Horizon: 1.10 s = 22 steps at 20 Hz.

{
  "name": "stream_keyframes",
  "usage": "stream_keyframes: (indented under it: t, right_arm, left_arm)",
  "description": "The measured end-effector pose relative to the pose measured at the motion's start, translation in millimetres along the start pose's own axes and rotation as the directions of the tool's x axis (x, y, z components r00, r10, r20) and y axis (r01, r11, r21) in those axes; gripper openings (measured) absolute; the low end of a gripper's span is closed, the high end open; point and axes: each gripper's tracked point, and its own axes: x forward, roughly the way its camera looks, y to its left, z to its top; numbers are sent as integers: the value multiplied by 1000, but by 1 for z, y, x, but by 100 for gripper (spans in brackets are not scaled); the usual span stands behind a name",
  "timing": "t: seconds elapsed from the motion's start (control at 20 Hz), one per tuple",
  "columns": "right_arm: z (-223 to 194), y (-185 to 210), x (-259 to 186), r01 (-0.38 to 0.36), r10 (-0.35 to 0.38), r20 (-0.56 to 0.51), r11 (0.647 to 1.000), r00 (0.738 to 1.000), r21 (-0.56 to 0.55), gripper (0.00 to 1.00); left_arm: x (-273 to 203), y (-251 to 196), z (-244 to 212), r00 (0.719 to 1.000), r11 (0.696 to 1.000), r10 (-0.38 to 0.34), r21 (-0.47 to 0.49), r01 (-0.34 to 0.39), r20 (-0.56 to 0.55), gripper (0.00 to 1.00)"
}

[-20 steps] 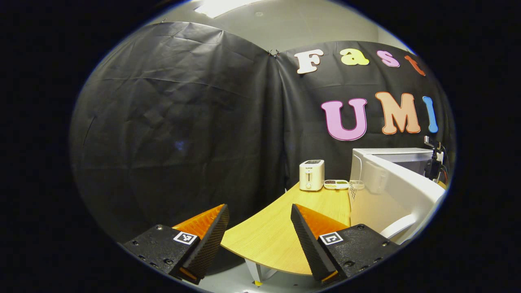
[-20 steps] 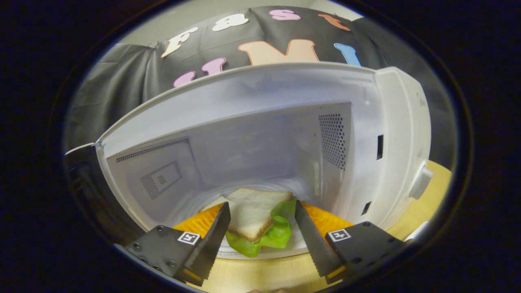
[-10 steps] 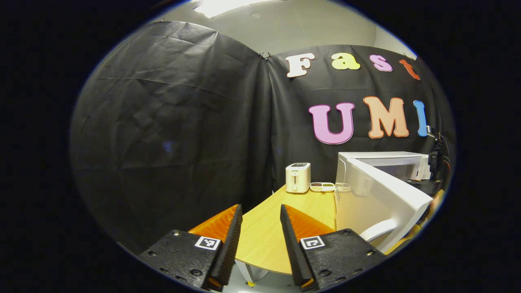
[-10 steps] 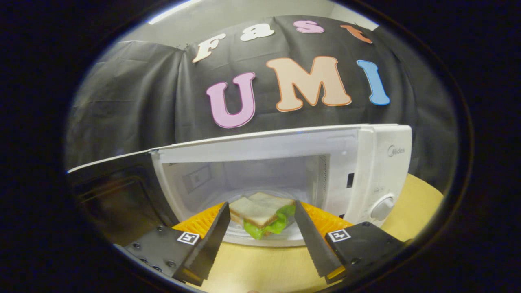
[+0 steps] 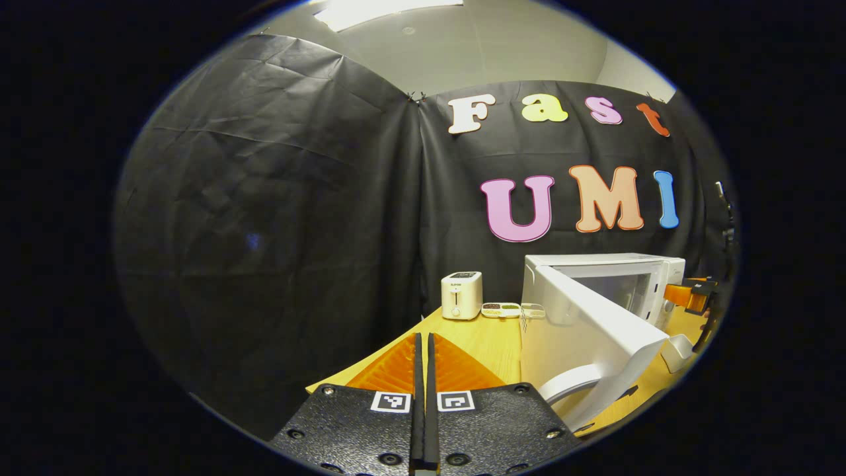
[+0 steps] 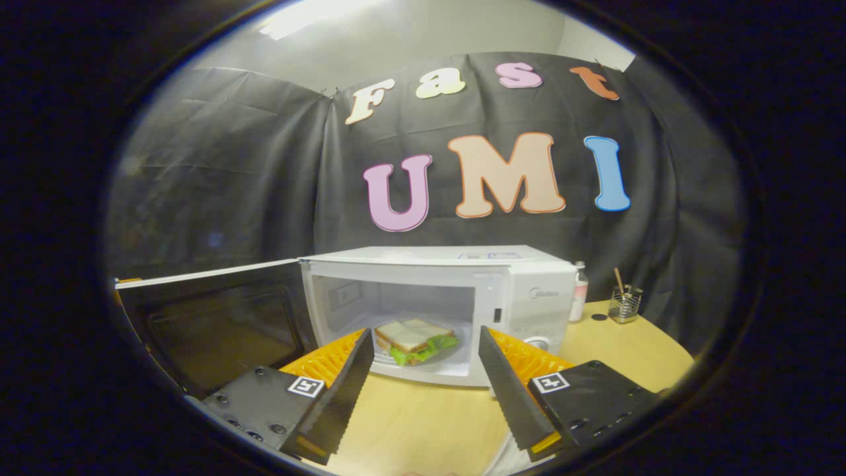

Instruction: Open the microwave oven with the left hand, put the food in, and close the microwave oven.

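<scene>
The white microwave [image 6: 529,291] stands on the wooden table [image 6: 628,350] with its door [image 6: 211,317] swung wide open to the left. A sandwich [image 6: 413,337] with green lettuce lies on the plate inside the cavity. My right gripper [image 6: 424,334] is open and empty, held back from the oven's mouth over the table. In the left gripper view the microwave [image 5: 621,277] is at the right, and its open door [image 5: 581,330] juts toward me with the handle low. My left gripper [image 5: 423,340] is shut on nothing, left of the door and apart from it.
A white toaster [image 5: 461,295] and a small tray of dishes [image 5: 505,309] sit at the table's back, behind the open door. To the right of the microwave stand a small bottle [image 6: 579,301] and a wire holder with sticks [image 6: 624,304].
My right gripper has drawn back out of the microwave, leaving the sandwich inside. My left gripper has closed from open to shut, and its view has turned a little toward the door.
</scene>
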Motion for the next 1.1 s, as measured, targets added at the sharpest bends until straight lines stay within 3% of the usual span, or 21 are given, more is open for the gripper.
stream_keyframes:
  t: [0.1,0.2,0.25,0.35,0.4,0.45,0.6,0.65,0.7,0.85,0.9,1.05,1.1]
  right_arm:
    - [8,-28,-24,41,-41,12,999,999,-10,92]
    - [14,-54,-45,80,-80,27,997,996,-22,98]
    - [18,-70,-54,106,-105,36,994,994,-23,92]
    - [25,-97,-72,148,-147,49,989,988,-21,92]
    - [26,-110,-83,171,-170,57,985,984,-16,98]
    - [28,-121,-92,191,-190,63,982,980,-12,92]
    - [30,-150,-115,249,-249,76,969,966,10,92]
    - [30,-158,-121,264,-264,80,964,961,10,98]
    - [31,-166,-125,279,-279,85,960,957,9,92]
    - [35,-181,-137,309,-309,82,951,947,22,92]
    - [39,-180,-140,303,-304,91,953,948,28,98]
    - [45,-186,-150,304,-305,108,952,946,26,97]
    - [48,-189,-154,312,-313,114,950,943,30,92]
  left_arm:
    - [-2,-2,3,1000,1000,-5,-2,5,9,0]
    - [-5,-6,3,1000,1000,-6,-6,6,8,1]
    - [-7,-9,2,1000,1000,-10,-7,10,5,1]
    - [-11,-13,3,1000,1000,-14,9,14,8,1]
    - [-13,-14,6,1000,1000,-15,21,15,15,0]
    - [-15,-15,7,1000,999,-15,30,14,20,0]
    - [-22,-23,13,999,999,-29,33,28,34,0]
    - [-23,-28,15,999,999,-38,33,37,33,1]
    - [-24,-31,14,999,998,-45,37,44,30,1]
    - [-25,-46,19,997,997,-76,35,75,24,1]
    - [-25,-51,18,996,996,-84,32,84,17,1]
    - [-25,-68,17,993,993,-114,30,113,8,1]
    - [-22,-69,18,995,994,-104,41,103,10,1]
